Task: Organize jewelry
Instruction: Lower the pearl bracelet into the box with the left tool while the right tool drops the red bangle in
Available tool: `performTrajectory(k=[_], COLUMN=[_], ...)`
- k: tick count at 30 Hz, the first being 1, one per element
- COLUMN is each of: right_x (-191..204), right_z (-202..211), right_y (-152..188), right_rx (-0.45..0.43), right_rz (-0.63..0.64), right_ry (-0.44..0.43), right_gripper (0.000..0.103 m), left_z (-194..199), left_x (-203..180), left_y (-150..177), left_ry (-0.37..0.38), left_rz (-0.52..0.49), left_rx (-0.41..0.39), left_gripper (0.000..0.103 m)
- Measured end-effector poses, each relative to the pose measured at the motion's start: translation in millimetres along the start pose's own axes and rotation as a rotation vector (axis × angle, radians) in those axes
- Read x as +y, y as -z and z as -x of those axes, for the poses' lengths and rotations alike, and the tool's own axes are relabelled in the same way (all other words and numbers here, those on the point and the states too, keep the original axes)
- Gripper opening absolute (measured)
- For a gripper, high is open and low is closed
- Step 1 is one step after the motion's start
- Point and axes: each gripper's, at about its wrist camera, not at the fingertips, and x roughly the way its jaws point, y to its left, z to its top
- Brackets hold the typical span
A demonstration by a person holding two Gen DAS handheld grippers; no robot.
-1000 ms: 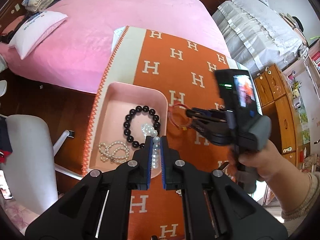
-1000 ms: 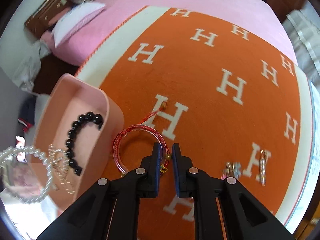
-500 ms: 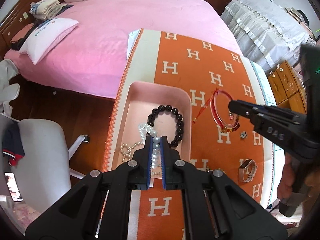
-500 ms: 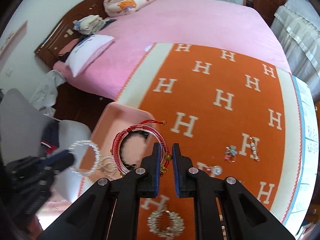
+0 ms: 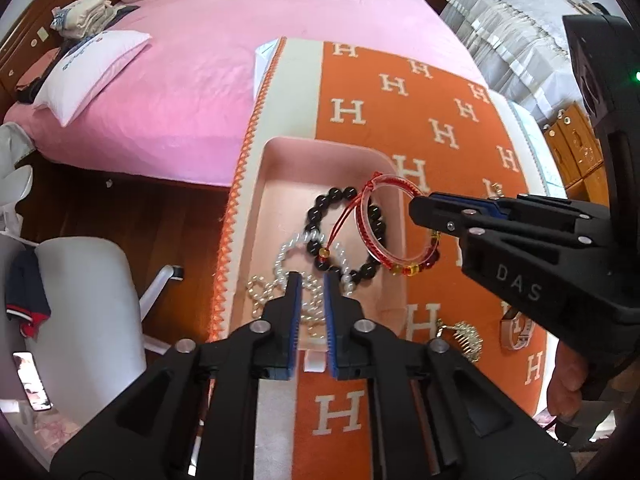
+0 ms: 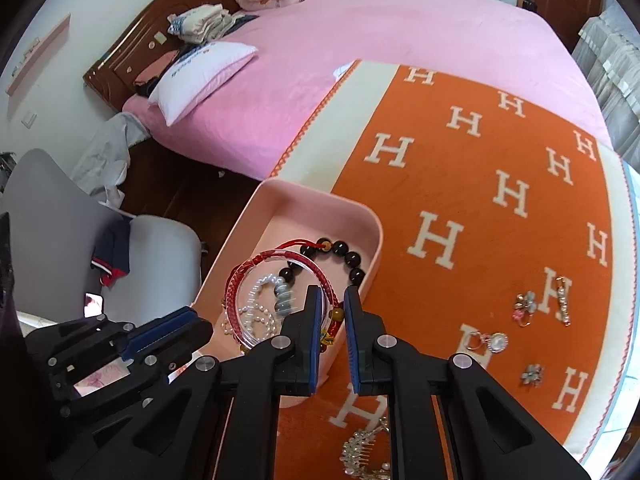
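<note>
We see a wide bed under a smooth pink cover (image 6: pixel 400 40), brightly lit. At its head stands a dark brown wooden headboard (image 6: pixel 132 52), with a white rectangular pillow (image 6: pixel 200 76) just before it. Beside the bed lies dark wood flooring (image 5: pixel 120 216), where a grey padded swivel chair (image 5: pixel 84 300) stands.

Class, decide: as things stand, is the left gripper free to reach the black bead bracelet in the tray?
Probably yes. The left gripper, jaws opening with nothing pinched, hangs over the pearls just short of the black bead bracelet. Only the red bangle, held by the right gripper, hangs over its far side.
</note>
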Motion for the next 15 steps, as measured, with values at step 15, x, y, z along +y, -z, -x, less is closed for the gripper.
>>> performTrajectory(k=[15], right_x=[13], right_z=[-16], right_y=[5], right_rx=[0.041], right_rz=[0.052], right_ry=[0.034], right_gripper=[0.023], left_z=[13], left_x=[16], left_y=[7], left_ry=[-0.034], left_rz=[0.079], left_rx=[-0.026], left_gripper=[0.054])
